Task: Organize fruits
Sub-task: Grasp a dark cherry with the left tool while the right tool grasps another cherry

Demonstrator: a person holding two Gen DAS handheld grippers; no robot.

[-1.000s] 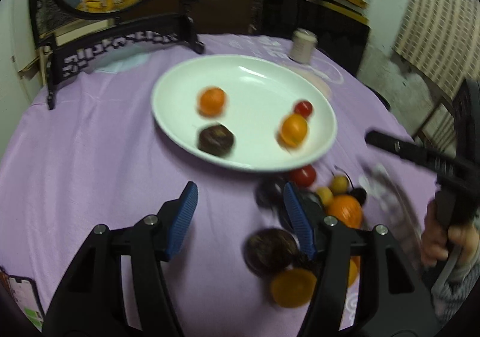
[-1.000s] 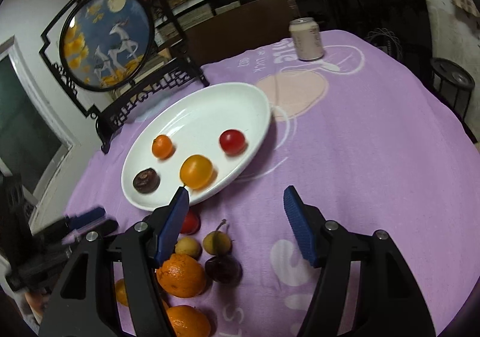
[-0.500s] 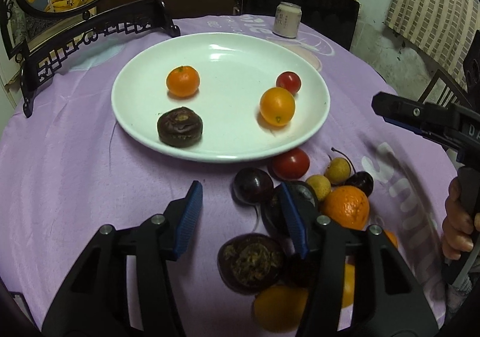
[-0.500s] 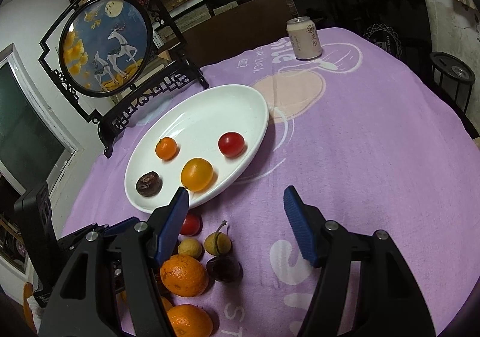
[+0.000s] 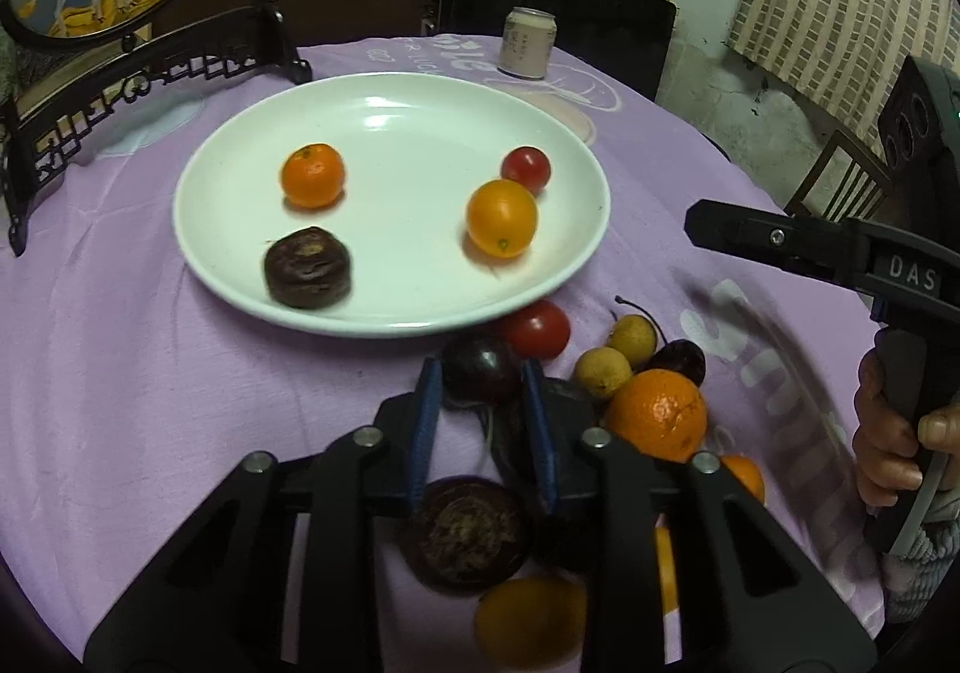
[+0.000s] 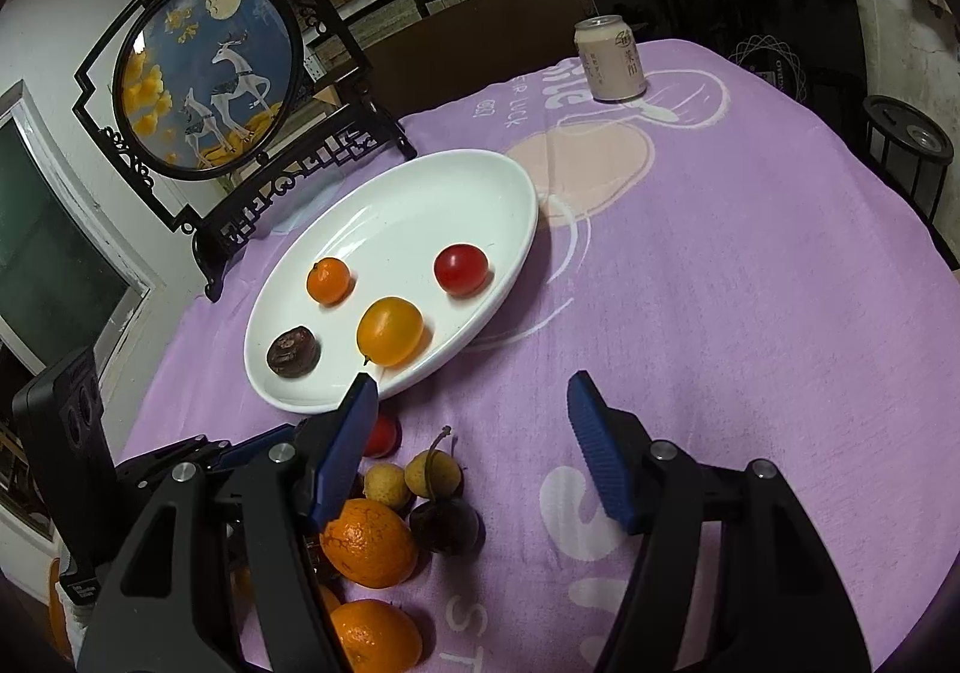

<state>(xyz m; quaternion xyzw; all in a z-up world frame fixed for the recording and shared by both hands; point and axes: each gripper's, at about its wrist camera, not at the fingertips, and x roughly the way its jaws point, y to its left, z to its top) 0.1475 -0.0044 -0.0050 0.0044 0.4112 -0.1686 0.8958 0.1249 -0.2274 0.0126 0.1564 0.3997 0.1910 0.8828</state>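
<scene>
A white plate (image 5: 408,133) holds a mandarin (image 5: 312,175), a yellow tomato (image 5: 501,217), a red cherry tomato (image 5: 526,168) and a dark brown fruit (image 5: 308,268). Just in front of its rim, loose fruit lies on the purple cloth: a red tomato (image 5: 540,328), two longans (image 5: 630,337), an orange (image 5: 657,414) and a dark plum (image 5: 480,364). My left gripper (image 5: 482,382) is closing on that plum, its blue pads against both sides. My right gripper (image 6: 474,397) hangs open over bare cloth right of the pile, holding nothing.
A drink can (image 6: 611,58) stands at the far side of the table. A round painted screen on a black stand (image 6: 210,73) rises behind the plate. A person's hand (image 5: 894,433) grips the right gripper's handle. More dark and orange fruit (image 5: 468,535) lies under my left gripper.
The left gripper came forward and down to the fruit pile, and its jaws narrowed from wide apart onto the dark plum. The right gripper kept still and open.
</scene>
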